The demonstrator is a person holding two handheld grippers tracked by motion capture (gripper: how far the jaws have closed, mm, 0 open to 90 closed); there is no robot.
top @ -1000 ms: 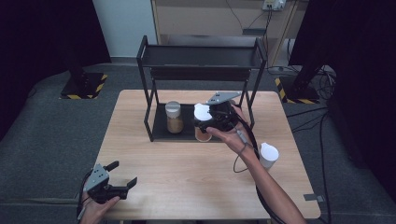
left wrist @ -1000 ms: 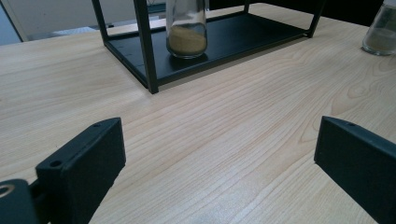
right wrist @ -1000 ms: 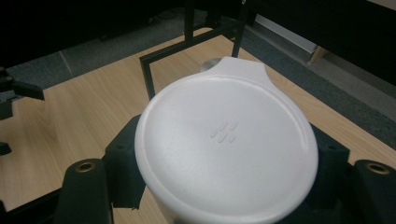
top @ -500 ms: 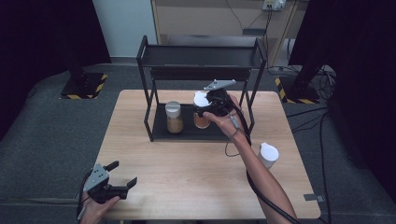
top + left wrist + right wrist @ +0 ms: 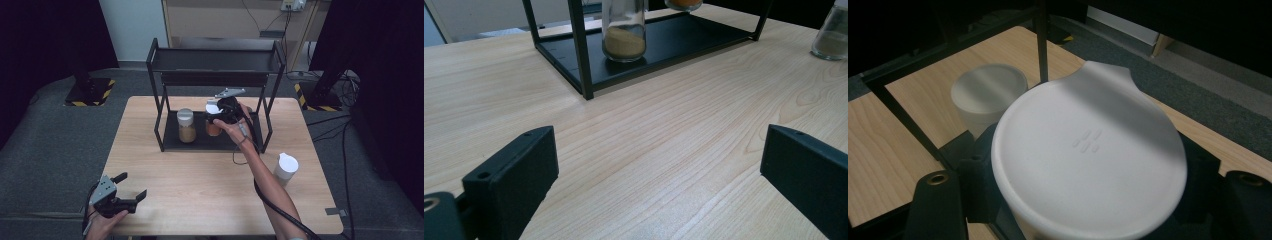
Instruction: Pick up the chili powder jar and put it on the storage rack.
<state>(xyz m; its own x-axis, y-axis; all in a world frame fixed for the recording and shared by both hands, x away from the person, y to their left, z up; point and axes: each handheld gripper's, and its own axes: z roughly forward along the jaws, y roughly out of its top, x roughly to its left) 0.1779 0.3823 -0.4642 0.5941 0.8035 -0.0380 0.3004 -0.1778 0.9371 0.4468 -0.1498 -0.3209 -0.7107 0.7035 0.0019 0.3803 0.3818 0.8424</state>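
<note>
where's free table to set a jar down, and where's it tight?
Free: the wide wood strip of the table between the rack front and the left gripper, and the table's left edge beside the rack. Tight: the rack's lower shelf, with a jar and the right gripper holding another; a third jar sits front right.

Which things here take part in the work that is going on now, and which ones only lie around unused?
In use:
- right gripper, shut on the orange-filled jar
- black rack, on whose bottom shelf that jar sits
- tan-filled jar, already on that shelf

Idle:
- left gripper, open, low over the table's near edge
- third jar, standing on the table at the right
</note>
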